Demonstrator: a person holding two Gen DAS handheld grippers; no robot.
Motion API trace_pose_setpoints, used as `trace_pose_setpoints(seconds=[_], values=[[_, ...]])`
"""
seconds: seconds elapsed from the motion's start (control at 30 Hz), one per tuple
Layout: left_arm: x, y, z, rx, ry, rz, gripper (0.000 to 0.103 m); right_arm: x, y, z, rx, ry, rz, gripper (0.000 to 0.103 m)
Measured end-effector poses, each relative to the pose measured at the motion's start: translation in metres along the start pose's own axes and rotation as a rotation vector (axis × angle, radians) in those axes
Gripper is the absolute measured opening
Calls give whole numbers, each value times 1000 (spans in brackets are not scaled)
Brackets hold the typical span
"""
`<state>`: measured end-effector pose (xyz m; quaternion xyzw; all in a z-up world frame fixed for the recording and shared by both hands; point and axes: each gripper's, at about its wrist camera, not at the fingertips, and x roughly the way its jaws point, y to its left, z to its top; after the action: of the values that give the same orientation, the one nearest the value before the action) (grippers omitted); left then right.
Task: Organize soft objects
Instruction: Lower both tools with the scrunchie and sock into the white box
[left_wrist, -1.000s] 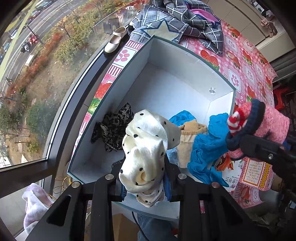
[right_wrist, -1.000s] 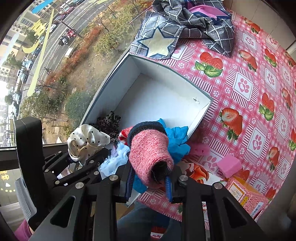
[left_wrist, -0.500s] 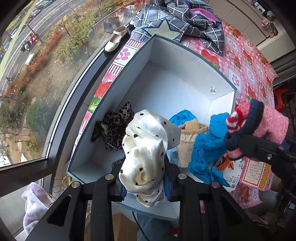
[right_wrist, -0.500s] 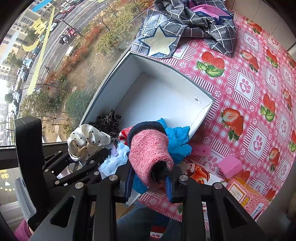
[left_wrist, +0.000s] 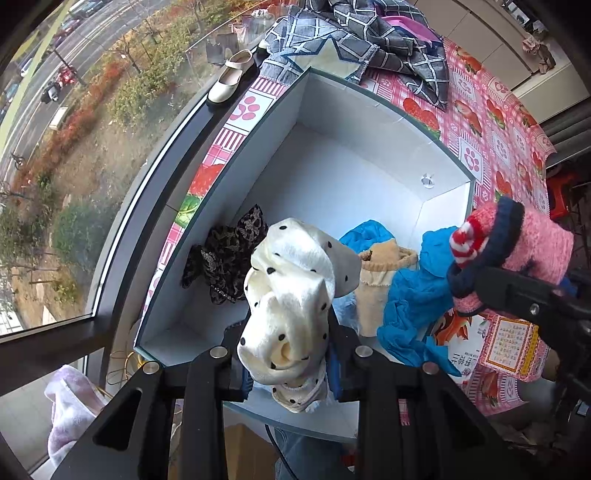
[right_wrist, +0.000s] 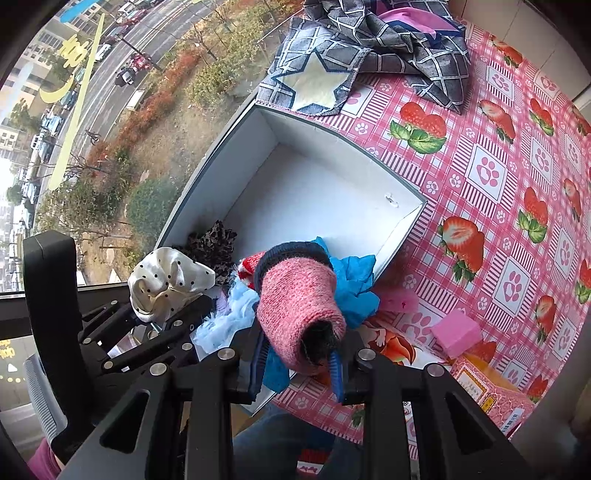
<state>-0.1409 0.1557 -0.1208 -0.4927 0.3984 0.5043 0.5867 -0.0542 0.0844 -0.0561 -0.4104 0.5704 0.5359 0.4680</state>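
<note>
Cream satin-like cloth with black dots (left_wrist: 291, 295) was bunched in your left gripper (left_wrist: 290, 354), jaws clamped narrow on its lower folds, the rest puffed up above the fingers. It hung over the near end of the white box (left_wrist: 332, 110), a smooth-walled cardboard tray on the desk (right_wrist: 498, 177), which wore a glossy pink checked cover with strawberries and paw prints.

Your right gripper (right_wrist: 301, 354) pinched a fuzzy pink knit sock (right_wrist: 299, 306) with a navy cuff; a red-and-white striped piece (left_wrist: 467, 240) poked from the cuff. The sock sat above the box's near right corner, just beside the dotted cloth.

Inside the box, near end: a dark leopard-print lacy item (left_wrist: 225, 254) against the left wall, a tan ribbed knit piece (left_wrist: 376, 280), and crumpled blue fabric (left_wrist: 413, 299) spilling over the right rim. Pale blue fabric (right_wrist: 225, 317) lay under the sock, mostly hidden. The box's far half was bare white.

A grey checked quilt with a cream star (right_wrist: 325, 81) was heaped past the far end. A pink foam block (right_wrist: 456, 332) and a printed carton (left_wrist: 511, 347) lay right, the carton cut off by the right gripper's arm. The near box edge was hidden behind both gripper bodies.
</note>
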Motion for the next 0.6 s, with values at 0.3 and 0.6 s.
trace_pose_setpoints(seconds=[0.3, 0.6], values=[[4, -2, 2, 13, 1, 8, 33, 5, 2, 8, -9, 2, -13, 29], [10, -6, 11, 19, 12, 22, 33, 12, 2, 19, -17, 8, -27, 29]])
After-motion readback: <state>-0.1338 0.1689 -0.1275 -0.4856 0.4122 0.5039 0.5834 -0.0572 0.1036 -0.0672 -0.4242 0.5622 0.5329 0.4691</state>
